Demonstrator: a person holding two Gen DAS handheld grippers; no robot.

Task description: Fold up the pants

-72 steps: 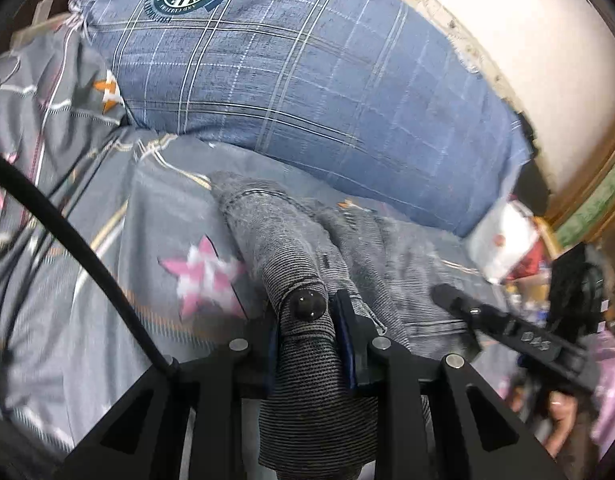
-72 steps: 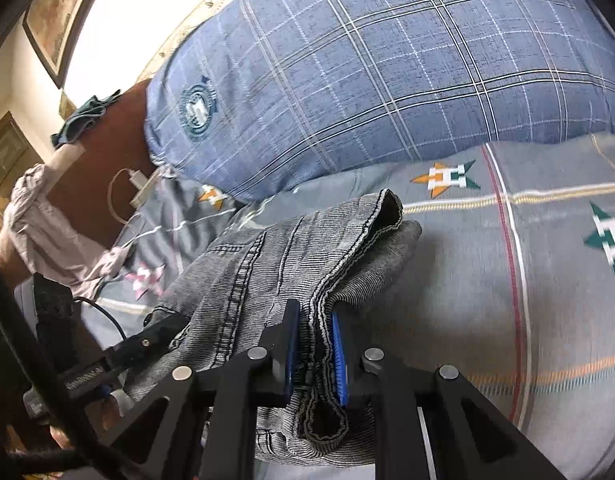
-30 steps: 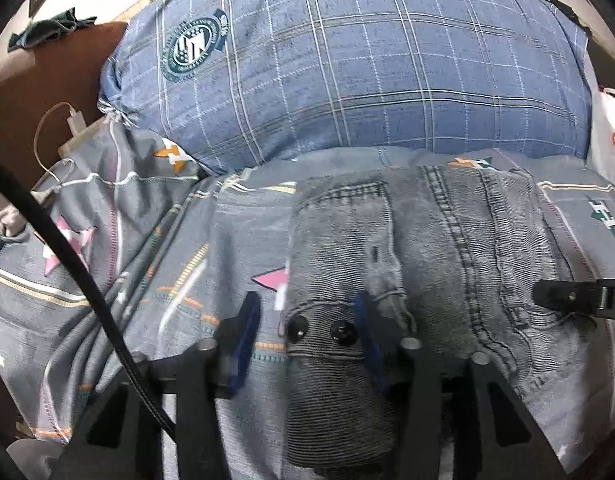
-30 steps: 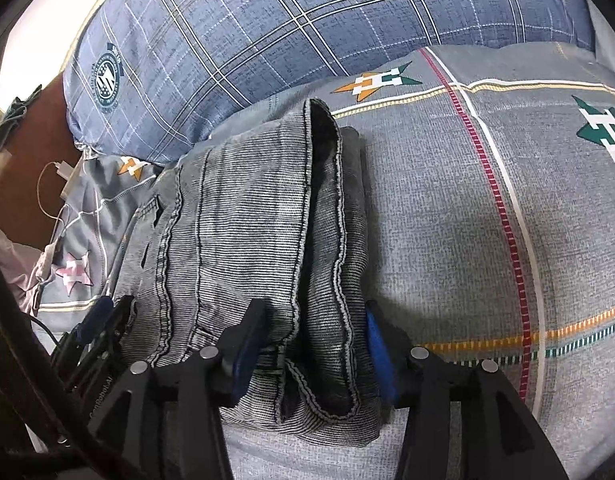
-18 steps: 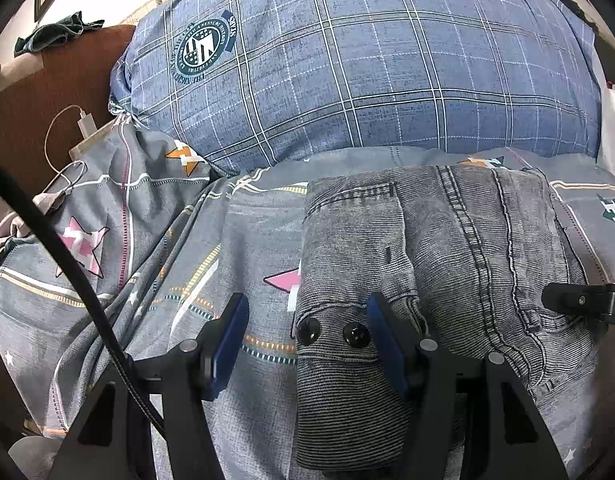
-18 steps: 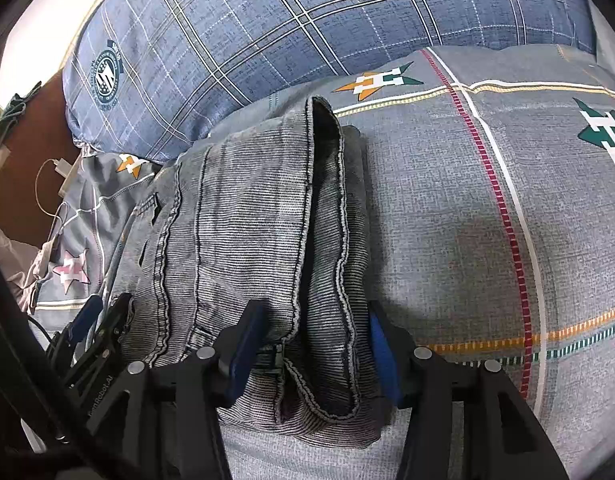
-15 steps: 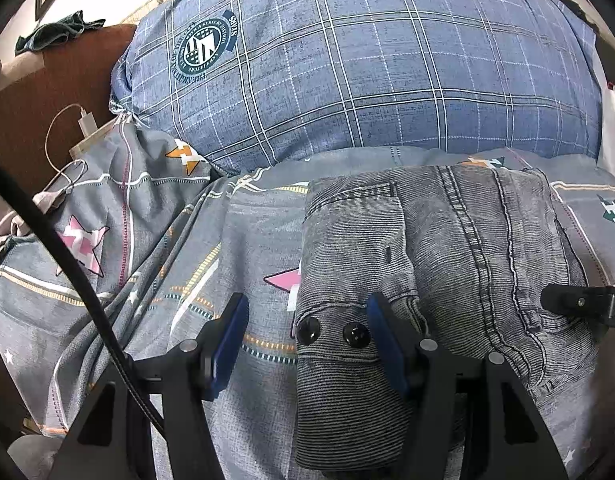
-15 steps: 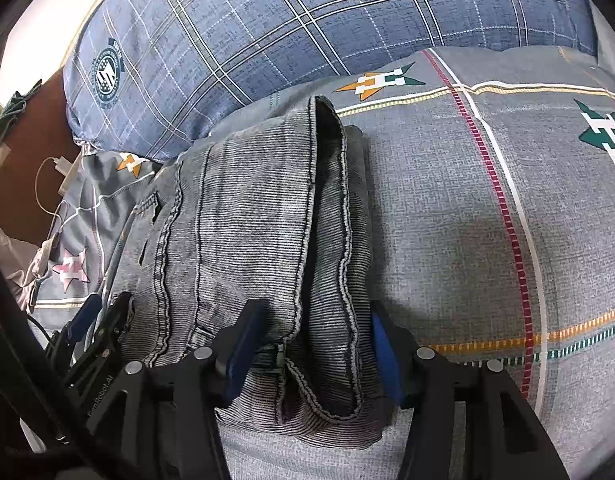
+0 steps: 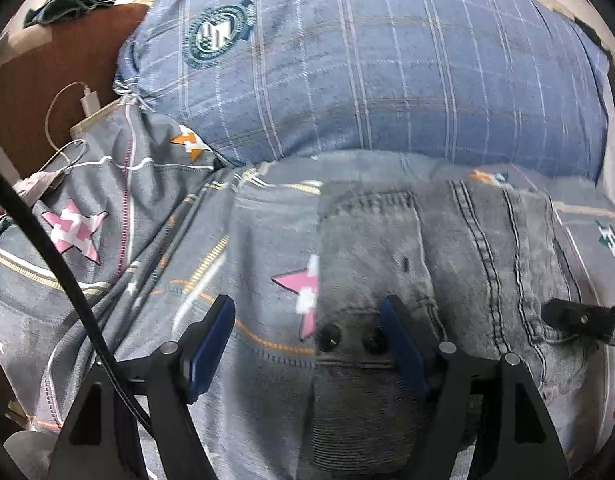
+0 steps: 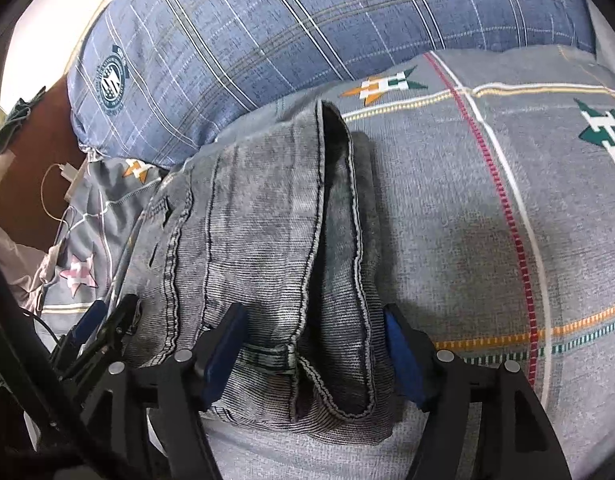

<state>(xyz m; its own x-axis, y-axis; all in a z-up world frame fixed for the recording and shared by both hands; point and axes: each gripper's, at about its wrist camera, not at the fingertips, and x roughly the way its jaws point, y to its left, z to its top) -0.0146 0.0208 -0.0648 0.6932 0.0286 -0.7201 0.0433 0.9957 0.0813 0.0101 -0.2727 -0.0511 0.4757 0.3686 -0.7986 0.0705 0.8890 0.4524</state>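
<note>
Folded pants (image 10: 267, 240) lie on grey patterned sheet (image 10: 487, 240), plaid pillow (image 9: 387, 60) just behind (charger cable (image 9: 63, 120) to pillow's left). Both grippers, left (image 9: 307, 344) & right (image 10: 313, 344), have just been opening, pads off the cloth between them.

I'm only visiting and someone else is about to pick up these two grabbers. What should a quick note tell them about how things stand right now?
Left gripper: open, jaws just been opening; the buttoned waistband end of the jeans lies between them, not pinched.
Right gripper: open, jaws just been opening, astride the jeans' other end, pads clear of the cloth.
Jeans: folded into a compact bundle, flat on the bedspread, in front of the blue pillow.
Done: the fold is laid down and both grips released.
Left: probably just lift both grippers away; tidy the loose hem edge on the right side if you want it neater.
</note>
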